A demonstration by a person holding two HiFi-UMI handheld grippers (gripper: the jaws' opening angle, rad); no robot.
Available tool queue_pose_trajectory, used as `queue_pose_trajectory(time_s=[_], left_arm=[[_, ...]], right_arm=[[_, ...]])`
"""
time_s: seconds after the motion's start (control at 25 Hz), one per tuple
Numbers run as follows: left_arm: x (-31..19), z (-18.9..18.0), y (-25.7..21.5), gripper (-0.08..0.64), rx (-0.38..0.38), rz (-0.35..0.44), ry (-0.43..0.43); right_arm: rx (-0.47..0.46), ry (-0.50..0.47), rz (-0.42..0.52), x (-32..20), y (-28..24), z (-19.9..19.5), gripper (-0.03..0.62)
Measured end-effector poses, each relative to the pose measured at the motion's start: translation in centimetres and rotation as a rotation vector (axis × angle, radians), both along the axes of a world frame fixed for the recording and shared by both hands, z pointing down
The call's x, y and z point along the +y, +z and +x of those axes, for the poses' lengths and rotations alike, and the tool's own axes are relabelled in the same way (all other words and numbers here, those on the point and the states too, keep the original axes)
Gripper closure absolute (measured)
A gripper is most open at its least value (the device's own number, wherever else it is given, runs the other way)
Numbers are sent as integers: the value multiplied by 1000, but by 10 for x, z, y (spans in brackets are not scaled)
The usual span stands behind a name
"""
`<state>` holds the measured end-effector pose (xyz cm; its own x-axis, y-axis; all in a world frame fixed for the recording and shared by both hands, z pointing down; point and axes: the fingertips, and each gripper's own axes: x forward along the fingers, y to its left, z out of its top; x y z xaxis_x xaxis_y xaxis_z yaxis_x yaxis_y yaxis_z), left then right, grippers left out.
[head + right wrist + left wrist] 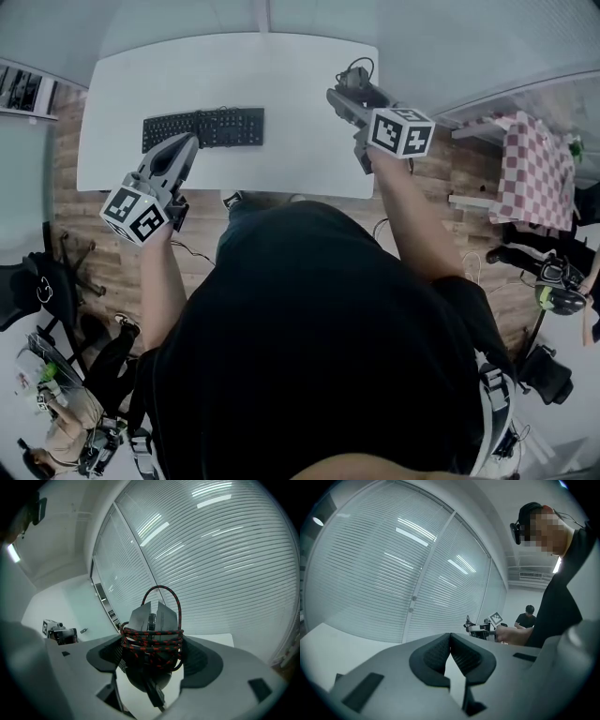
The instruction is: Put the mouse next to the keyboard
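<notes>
Above the white table (281, 75), right claw (151, 641) clamps braided-cord-wrapped mouse (153, 618); left claw (450, 641) pinched together.

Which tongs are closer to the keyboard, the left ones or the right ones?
Left. The left tongs are right by the keyboard, at its near-left corner. The right tongs, gripping the mouse, are off past its right end.

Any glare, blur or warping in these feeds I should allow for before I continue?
Head view: fisheye bows the table edges; even light, keyboard crisp. Left gripper view: light streaks reflect on the blinds, corners dark. Right gripper view: same streaks top right, yet the cable-wrapped mouse is readable.
</notes>
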<state>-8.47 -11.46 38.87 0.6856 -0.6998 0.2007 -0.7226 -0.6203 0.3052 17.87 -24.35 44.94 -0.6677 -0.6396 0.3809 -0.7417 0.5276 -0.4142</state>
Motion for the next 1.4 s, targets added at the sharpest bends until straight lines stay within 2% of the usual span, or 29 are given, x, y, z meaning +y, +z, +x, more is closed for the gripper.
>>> queue_pose_trajectory(time_s=[0.36, 0.68, 1.0, 1.4], left_arm=[[-18, -38, 7, 537, 5, -14, 22], [-36, -51, 9, 538, 20, -13, 33], [-54, -72, 13, 538, 18, -24, 49], [-68, -103, 21, 537, 18, -39, 61]], right_arm=[[31, 31, -19, -10, 11, -28, 192], [45, 45, -42, -19, 23, -38, 192], [49, 64, -94, -27, 47, -55, 192], [107, 95, -161, -37, 88, -74, 192]])
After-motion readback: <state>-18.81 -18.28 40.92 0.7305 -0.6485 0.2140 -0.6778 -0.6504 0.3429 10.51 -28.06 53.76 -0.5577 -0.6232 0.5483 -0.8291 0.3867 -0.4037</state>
